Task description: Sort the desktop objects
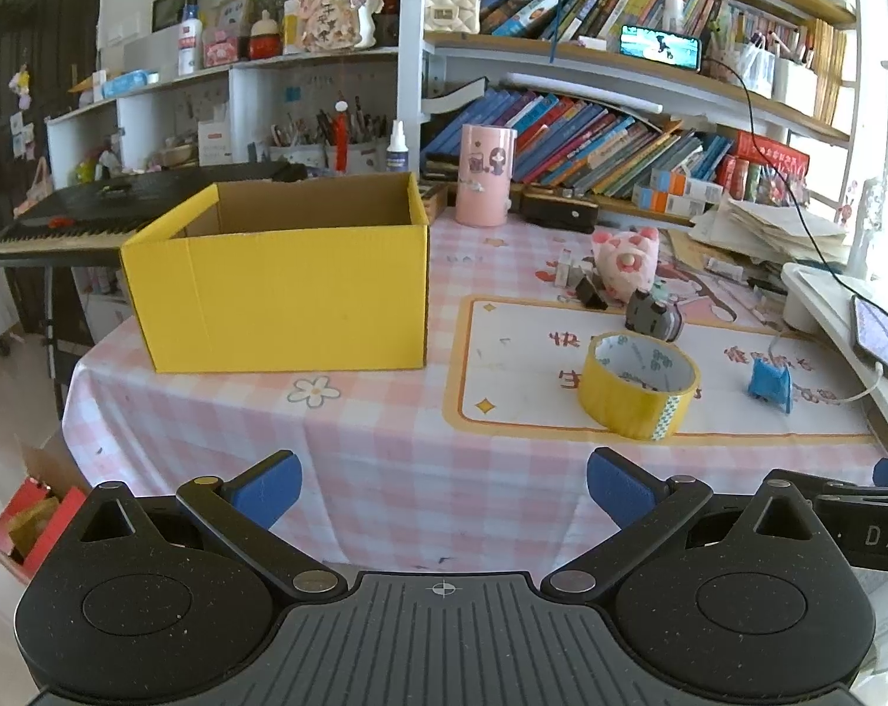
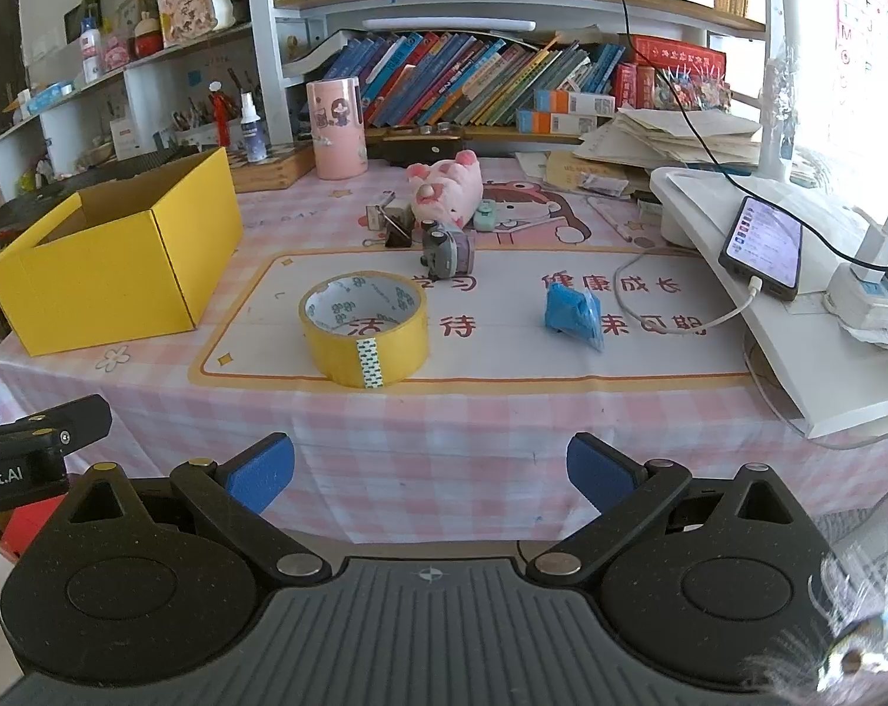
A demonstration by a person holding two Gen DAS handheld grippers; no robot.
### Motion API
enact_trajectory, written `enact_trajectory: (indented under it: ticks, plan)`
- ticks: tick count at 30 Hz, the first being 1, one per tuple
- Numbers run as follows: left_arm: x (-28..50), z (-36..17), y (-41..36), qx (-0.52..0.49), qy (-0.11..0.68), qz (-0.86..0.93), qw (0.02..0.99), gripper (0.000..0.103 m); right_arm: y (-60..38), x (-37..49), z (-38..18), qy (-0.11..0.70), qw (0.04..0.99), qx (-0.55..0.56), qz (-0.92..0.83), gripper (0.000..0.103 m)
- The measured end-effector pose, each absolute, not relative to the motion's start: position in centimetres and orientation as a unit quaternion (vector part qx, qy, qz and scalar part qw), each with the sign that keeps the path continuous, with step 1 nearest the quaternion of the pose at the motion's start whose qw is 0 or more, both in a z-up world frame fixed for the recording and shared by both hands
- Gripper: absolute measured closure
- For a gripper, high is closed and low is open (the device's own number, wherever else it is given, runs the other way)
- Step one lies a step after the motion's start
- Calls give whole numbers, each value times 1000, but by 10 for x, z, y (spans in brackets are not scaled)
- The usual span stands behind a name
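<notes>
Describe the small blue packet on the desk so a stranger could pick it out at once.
Start at the open yellow cardboard box on the pink checked tablecloth, then go right across the cream mat with the orange border, past the roll of yellow tape. The blue packet lies alone beyond it, near a white charging cable. It is the only blue, crinkled, soft-looking thing on the mat.

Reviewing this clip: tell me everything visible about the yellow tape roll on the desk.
The yellow tape roll is a wide ring of glossy yellow packing tape on a white core printed with small green marks. It lies flat, hole upward, on the printed desk mat near its front edge. A green-patterned tab marks the tape's loose end on the outer wall. Nothing touches it but the mat; the yellow box, grey toy and blue packet stand apart, and both grippers are clear.
</notes>
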State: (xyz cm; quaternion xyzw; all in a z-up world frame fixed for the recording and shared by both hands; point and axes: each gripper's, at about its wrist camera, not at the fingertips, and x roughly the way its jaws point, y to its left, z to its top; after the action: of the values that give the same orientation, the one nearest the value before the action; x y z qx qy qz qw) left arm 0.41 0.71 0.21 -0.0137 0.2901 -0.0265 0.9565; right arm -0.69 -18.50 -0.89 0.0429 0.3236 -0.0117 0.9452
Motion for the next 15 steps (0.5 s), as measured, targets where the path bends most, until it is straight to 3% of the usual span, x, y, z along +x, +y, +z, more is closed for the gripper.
enact_trajectory:
  ticks: [15]
  plan:
    - [6, 3, 9, -26, 279, -48, 959, 0, -186, -5, -10, 327, 944, 44, -20, 2]
